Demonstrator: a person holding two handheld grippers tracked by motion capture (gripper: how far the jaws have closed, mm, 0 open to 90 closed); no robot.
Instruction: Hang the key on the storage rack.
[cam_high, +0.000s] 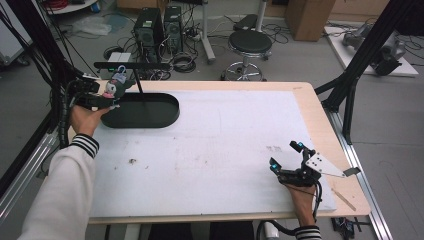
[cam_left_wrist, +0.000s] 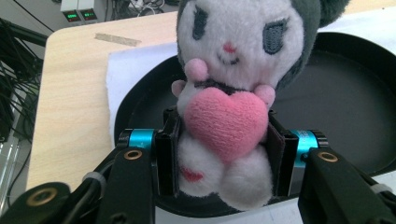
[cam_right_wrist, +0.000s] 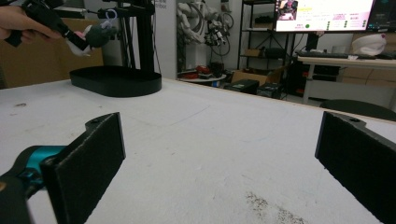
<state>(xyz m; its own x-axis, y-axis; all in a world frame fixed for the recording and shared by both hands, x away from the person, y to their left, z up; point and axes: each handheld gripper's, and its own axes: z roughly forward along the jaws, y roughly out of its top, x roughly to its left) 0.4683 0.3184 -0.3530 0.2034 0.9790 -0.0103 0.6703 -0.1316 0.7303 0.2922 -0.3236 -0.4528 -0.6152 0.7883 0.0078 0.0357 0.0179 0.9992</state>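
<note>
Table (cam_high: 310, 107) with a white mat (cam_high: 225, 145) on its wooden top is what we see from the high view, and the person's two forearms come in from the bottom edge. At the far left of the mat stands a black oval base (cam_high: 142, 111) with a thin black post and a crossbar above it.

We see the left gripper (cam_high: 111, 100) at the left end of this base, held by the left hand (cam_high: 85, 119) in a white sleeve with striped cuff. Its jaws are closed on a small plush toy (cam_left_wrist: 233, 98). In the left gripper view the two black pads press the toy's lower body from both sides, and the toy faces the camera: white face, dark grey hood, a pink heart (cam_left_wrist: 226, 120) in front of its belly. The toy is lifted above the left edge of the black base, which we see behind and under it. In the high view a small light loop stands up from the toy's head.

The right gripper (cam_high: 286, 156) is well apart from this, near the right front corner of the mat, in the right hand (cam_high: 302, 197). In the right gripper view its jaws stand wide apart with nothing between them, only the white mat with some dark specks.
</note>
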